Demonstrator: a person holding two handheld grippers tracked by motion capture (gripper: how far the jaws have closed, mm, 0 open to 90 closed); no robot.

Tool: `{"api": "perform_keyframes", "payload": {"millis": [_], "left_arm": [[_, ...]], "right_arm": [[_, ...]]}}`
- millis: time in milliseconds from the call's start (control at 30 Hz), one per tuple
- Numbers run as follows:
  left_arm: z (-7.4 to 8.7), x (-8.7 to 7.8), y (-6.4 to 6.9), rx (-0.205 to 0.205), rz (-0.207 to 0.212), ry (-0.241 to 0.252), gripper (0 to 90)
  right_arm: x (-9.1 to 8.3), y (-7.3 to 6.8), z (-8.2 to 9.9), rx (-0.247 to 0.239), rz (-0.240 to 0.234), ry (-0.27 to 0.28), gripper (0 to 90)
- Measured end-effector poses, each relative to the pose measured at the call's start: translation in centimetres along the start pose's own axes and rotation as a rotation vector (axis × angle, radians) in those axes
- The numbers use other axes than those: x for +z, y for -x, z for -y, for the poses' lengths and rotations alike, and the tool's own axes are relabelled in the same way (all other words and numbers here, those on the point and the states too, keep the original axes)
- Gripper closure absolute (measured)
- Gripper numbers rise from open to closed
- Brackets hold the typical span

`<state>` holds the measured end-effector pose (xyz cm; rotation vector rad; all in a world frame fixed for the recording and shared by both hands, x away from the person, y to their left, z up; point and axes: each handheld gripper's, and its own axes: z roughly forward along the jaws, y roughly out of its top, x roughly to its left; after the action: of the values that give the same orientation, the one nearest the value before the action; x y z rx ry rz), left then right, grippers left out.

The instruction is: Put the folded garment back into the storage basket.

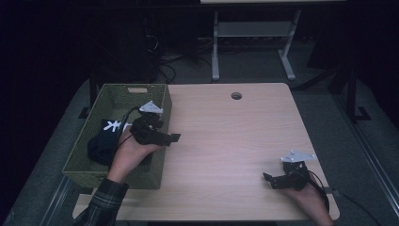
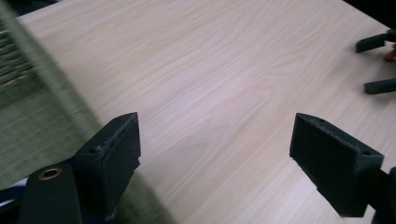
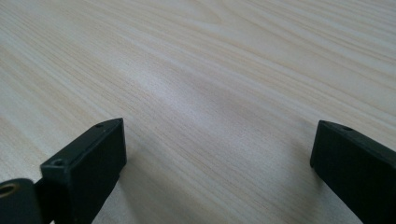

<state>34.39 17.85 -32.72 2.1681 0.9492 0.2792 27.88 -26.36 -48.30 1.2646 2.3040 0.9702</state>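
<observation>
At basket (image 1: 162,101) rim, left gripper (image 1: 173,138) spread, empty, dark garment (image 1: 104,139) inside; right gripper (image 1: 269,180) likewise spread; next, withdraw.

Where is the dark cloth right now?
In the high view, the dark cloth lies inside the green basket at the table's left edge, just beside the left gripper.

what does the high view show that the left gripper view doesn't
High view alone: the dark garment with a white mark lying in the green basket, the person's left hand, and the floor beyond the table. Left gripper view alone: the left gripper up close, jaws wide apart, nothing between them. Both: the wooden table, the basket wall, and the right gripper.
</observation>
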Motion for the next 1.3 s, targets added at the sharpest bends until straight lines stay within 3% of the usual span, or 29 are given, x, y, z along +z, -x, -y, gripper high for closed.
{"api": "perform_keyframes", "payload": {"millis": [400,667,867,1033,1300], "left_arm": [[0.6,2.9,3.8,0.023,0.039,0.033,16.2],[1.7,5.5,6.1,0.075,0.041,0.026,16.2],[2.7,7.5,7.0,0.091,0.055,0.011,16.2],[3.7,9.0,7.5,0.106,0.039,0.005,16.2],[5.4,11.4,7.8,0.114,0.061,-0.028,16.2]], "right_arm": [[0.0,0.0,0.0,0.0,0.0,0.0,3.3],[0.0,0.0,0.0,0.0,0.0,0.001,3.3],[0.0,0.0,0.0,0.0,0.0,0.0,3.3],[0.0,0.0,0.0,-0.001,0.0,0.0,3.3],[0.0,0.0,0.0,-0.001,0.0,0.0,3.3]]}}
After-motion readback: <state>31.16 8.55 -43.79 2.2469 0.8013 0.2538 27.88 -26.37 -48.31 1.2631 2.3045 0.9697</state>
